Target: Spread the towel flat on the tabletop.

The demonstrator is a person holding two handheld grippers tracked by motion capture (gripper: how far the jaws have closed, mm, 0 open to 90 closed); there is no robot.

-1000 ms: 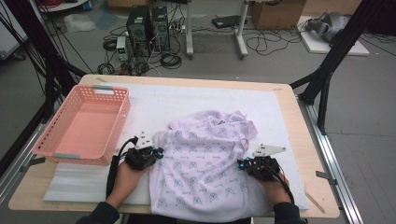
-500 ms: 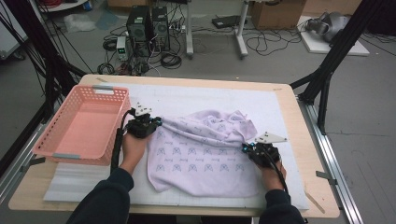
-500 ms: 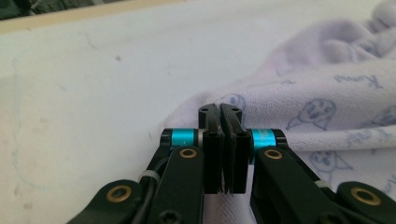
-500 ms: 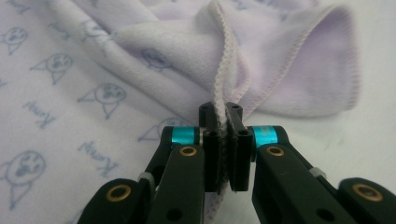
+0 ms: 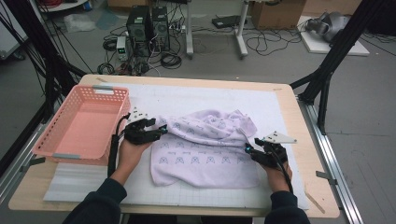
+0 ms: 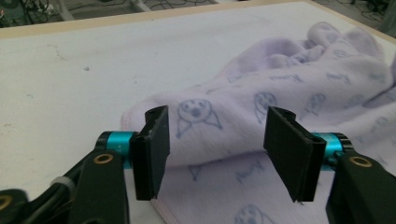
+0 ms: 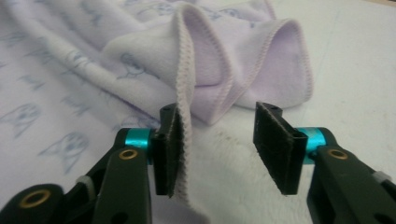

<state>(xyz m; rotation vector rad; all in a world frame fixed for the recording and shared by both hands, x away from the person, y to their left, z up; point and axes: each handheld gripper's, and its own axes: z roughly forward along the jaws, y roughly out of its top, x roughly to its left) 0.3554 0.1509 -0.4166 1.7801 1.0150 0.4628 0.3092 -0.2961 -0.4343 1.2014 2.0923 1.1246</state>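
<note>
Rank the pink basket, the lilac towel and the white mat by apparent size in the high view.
1. white mat, largest.
2. lilac towel.
3. pink basket.
Towel and basket look close in size, so their order is unsure.

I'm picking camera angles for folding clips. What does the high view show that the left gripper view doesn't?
High view alone: the pink basket, both hands, the right gripper, and computers on the floor. Left gripper view alone: its open jaws up close, just released, with a dog face printed on the cloth between them. Both share the lilac towel and white mat.
</note>
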